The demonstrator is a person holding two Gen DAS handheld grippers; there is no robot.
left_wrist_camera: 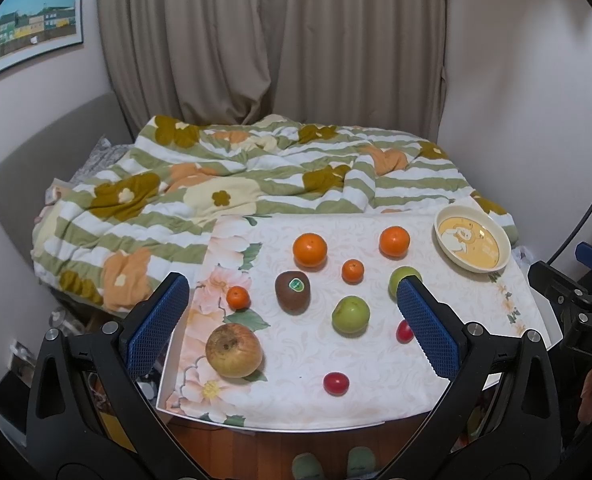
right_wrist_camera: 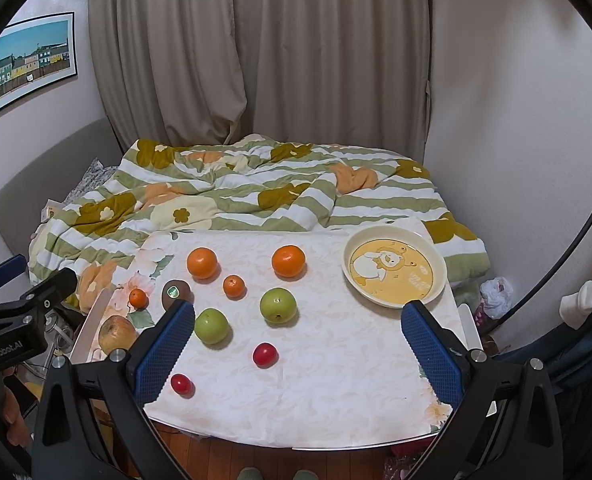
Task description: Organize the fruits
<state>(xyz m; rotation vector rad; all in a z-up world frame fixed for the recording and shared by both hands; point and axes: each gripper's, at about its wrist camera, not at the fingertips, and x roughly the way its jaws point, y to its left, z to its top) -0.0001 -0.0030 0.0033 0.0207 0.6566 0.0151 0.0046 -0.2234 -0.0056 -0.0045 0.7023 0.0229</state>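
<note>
Fruit lies loose on a white floral table [left_wrist_camera: 375, 400] [right_wrist_camera: 355, 400]: two large oranges [left_wrist_camera: 309, 250] [left_wrist_camera: 394, 241], two small oranges [left_wrist_camera: 352, 271] [left_wrist_camera: 238, 297], a kiwi [left_wrist_camera: 292, 292], two green apples [left_wrist_camera: 350, 314] [left_wrist_camera: 403, 276], a yellow-brown apple [left_wrist_camera: 234, 350] and two red cherry tomatoes [left_wrist_camera: 335, 383] [left_wrist_camera: 403, 331]. A cream bowl [left_wrist_camera: 471, 243] [right_wrist_camera: 393, 266] stands empty at the table's far right. My left gripper [left_wrist_camera: 294, 328] and right gripper [right_wrist_camera: 297, 350] are open and empty, hovering above the table's near edge.
A bed with a striped floral quilt [left_wrist_camera: 236, 184] borders the table's far side, with curtains behind. A wooden floor and slippered feet [left_wrist_camera: 331, 464] show below the near edge. A white plastic bag [right_wrist_camera: 495, 294] lies right of the table.
</note>
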